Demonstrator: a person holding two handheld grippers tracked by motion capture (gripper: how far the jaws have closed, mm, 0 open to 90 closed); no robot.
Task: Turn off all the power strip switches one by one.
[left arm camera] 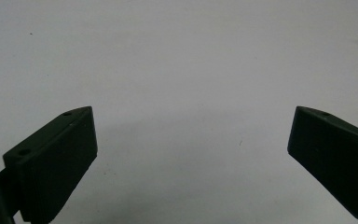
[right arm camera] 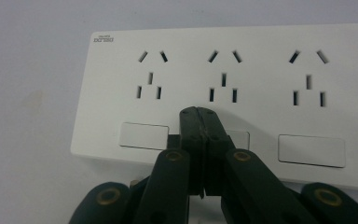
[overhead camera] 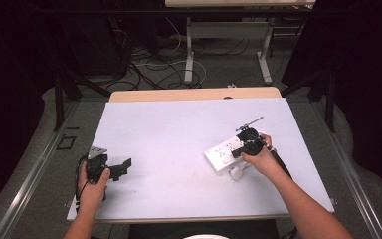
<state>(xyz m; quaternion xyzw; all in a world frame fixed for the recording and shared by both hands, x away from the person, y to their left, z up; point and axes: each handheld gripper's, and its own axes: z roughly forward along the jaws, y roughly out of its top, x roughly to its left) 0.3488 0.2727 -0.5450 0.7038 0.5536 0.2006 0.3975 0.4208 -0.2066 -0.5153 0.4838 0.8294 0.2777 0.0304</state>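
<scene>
1. The white power strip (right arm camera: 223, 88) lies flat on the right half of the table (overhead camera: 179, 134), turned at an angle to the table's edges. Its top face carries three socket groups in a row, each with a rectangular white switch (right arm camera: 311, 150) below it.
2. A small white block (overhead camera: 236, 173) lies on the table just beside the near edge of the power strip; what it is cannot be told.
3. The right hand-held gripper (right arm camera: 199, 114) is over the power strip. Its two jaws are pressed together with nothing between them, and their tips are at the middle switch, below the middle socket group. Whether the tips touch the switch cannot be told.
4. The person's right hand (overhead camera: 261, 158) holds this hand-held gripper from the near side of the power strip.
5. The left hand-held gripper (overhead camera: 121, 168) is at the left near part of the table, well apart from the power strip. Its jaws are spread wide, with bare table surface between them.
6. The person's left hand (overhead camera: 93, 186) holds it near the table's front edge.
</scene>
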